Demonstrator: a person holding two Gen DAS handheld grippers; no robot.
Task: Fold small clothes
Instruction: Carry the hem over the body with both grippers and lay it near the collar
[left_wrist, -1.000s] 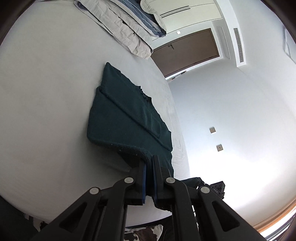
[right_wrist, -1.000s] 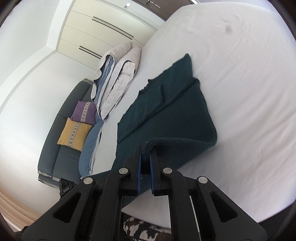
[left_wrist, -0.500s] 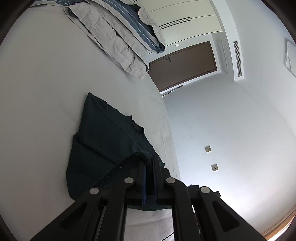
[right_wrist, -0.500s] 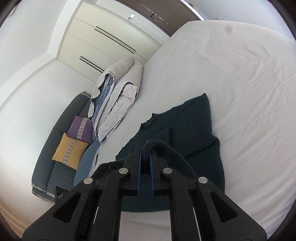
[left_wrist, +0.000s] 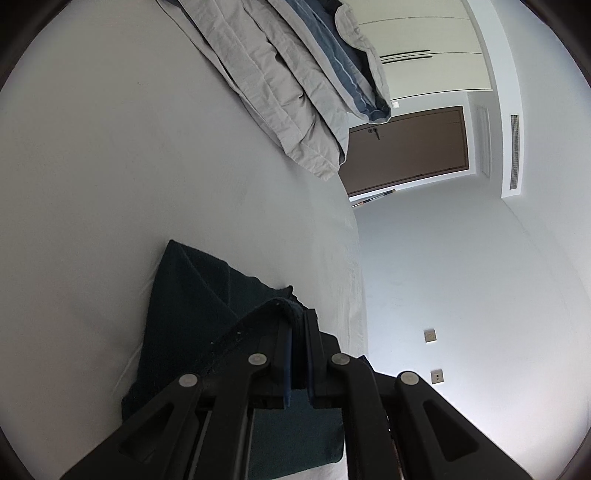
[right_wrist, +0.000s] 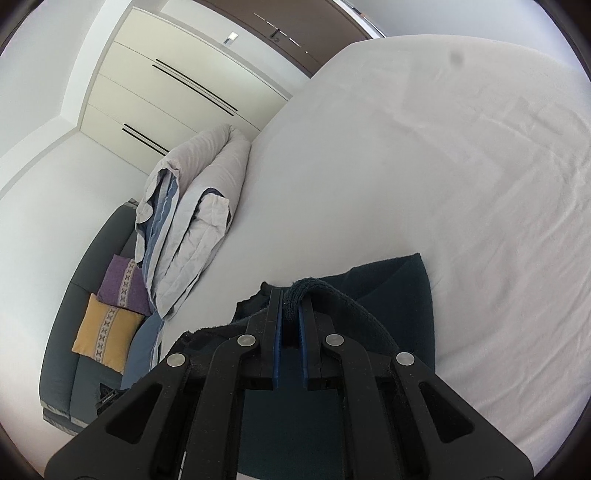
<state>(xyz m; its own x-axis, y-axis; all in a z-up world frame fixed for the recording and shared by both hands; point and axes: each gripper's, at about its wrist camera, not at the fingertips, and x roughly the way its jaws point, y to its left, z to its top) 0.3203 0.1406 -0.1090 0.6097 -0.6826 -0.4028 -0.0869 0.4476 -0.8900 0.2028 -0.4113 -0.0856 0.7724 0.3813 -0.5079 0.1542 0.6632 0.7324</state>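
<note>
A dark green garment (left_wrist: 192, 302) lies on the white bed (left_wrist: 110, 166), partly folded over itself. My left gripper (left_wrist: 298, 321) is shut on its thick hem and holds that edge lifted above the lower layer. My right gripper (right_wrist: 291, 306) is shut on the other end of the same hem, which curls over its fingertips. The garment (right_wrist: 399, 284) spreads to the right under the right gripper. The part of the cloth beneath both grippers is hidden.
A folded grey and blue duvet (left_wrist: 295, 85) lies at the far end of the bed, also in the right wrist view (right_wrist: 195, 206). A dark sofa with a purple cushion (right_wrist: 122, 280) and a yellow cushion (right_wrist: 103, 339) stands beside the bed. A brown door (left_wrist: 410, 147) is beyond.
Both grippers have carried the held hem forward over the garment toward its far edge. Less of the garment shows ahead of the fingers, and the duvet looks nearer.
</note>
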